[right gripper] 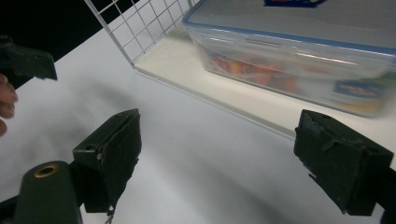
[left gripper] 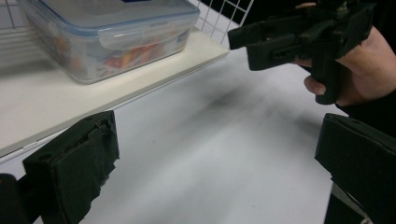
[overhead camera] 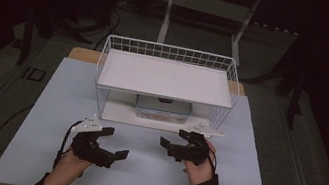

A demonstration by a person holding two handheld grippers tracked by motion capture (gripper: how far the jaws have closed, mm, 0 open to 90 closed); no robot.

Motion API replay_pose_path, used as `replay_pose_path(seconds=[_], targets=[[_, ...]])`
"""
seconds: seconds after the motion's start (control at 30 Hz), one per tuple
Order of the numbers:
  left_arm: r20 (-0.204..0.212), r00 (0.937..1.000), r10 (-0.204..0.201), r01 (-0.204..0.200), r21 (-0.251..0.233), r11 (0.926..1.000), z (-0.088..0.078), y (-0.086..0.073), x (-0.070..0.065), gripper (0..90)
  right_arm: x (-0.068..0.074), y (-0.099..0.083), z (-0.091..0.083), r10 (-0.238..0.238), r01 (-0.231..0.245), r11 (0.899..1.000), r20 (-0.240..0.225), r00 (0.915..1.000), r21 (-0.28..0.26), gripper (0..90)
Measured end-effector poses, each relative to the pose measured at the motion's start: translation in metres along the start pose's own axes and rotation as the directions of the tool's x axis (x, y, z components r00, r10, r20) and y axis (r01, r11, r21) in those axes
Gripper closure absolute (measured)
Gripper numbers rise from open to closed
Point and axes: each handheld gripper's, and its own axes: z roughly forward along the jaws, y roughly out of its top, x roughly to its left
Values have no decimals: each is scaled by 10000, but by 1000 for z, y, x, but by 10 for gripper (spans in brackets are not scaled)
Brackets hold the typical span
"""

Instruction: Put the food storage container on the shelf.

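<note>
A clear plastic food box (overhead camera: 163,108) with a blue-edged lid and colourful contents sits on the lower shelf (overhead camera: 118,113) of a white wire rack (overhead camera: 167,78). It appears close up in the left gripper view (left gripper: 107,37) and in the right gripper view (right gripper: 303,60). My left gripper (overhead camera: 115,142) is open and empty over the white table, in front of the rack's left part; its jaws stand wide apart (left gripper: 215,168). My right gripper (overhead camera: 174,138) is open and empty just before the shelf's front edge, its jaws (right gripper: 233,158) wide apart and facing the box.
The rack's upper shelf (overhead camera: 167,79) is bare and overhangs the box. The table carries a white sheet (overhead camera: 46,118). Dark floor and a metal frame (overhead camera: 208,3) lie beyond. The right gripper (left gripper: 243,46) and its hand (left gripper: 364,60) show ahead of the left jaws.
</note>
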Motion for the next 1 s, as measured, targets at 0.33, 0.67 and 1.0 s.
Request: replay_pose_path(seconds=[0.33,0.67,1.0], targets=[[279,9995,175,-176,37,9998,-13,-3,2,0,-6,-14,-33,152,-153,9993,-46,9999,-344,148],[419,9984,388,-389,28,9992,-23,-13,5,0,-14,-33,-63,240,-235,9986,100,9997,-475,149],[178,9990,402,-398,-189,9990,-40,-19,12,0,-23,-52,-85,446,-430,9973,265,9987,-602,151]])
